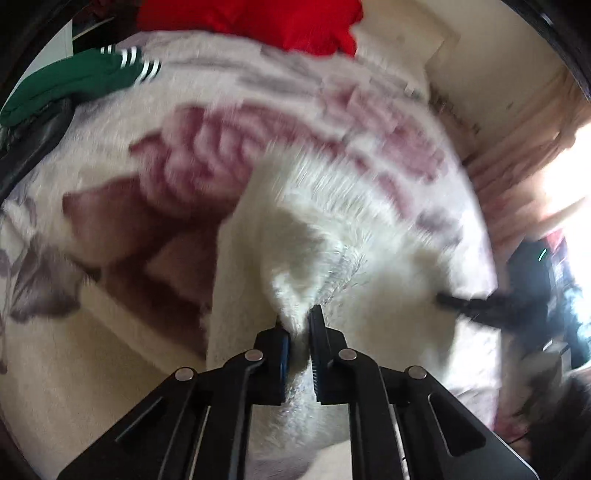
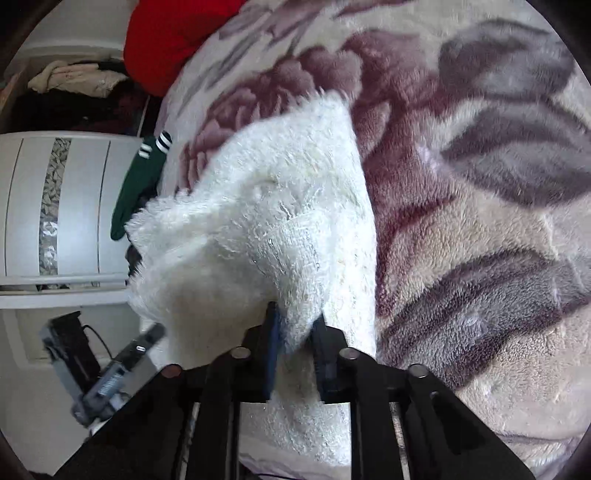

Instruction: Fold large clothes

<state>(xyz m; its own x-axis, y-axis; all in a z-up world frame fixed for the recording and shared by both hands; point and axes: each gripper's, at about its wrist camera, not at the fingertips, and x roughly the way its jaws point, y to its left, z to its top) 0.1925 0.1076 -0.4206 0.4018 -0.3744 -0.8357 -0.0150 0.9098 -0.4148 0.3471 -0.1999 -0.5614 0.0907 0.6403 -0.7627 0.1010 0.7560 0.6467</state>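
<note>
Garment: white fluffy garment, shaggy pile, gathered up off the floral blanket and bunched ahead of both sets of tongs.
Left tongs: left gripper closed almost fully, a thin pinch of white pile caught between its 2 jaws; the rest of the cloth fanned up and away from the tips.
Right tongs: right gripper closed on a thicker wad of the same garment, jaws a little further apart than the left pair; cloth mounded just beyond the tips and draped back beneath them.
Other tong, cross view: right gripper seen dark and blurred to the right of the left tips, at the garment's far edge; left gripper seen low to the left of the right tips, clear of the blanket.
Surface: floral blanket spread under and beyond both tips.
Bystanders: red cloth and green striped garment far ahead of the left tips, untouched.
Step in hand, judged: 2-point pick-up, garment lifted for spreading.
Next move, judged: tongs drawn apart to stretch the cloth flat, then laid on the blanket; firm grip needed, since the left pinch looked shallow and could slip.
</note>
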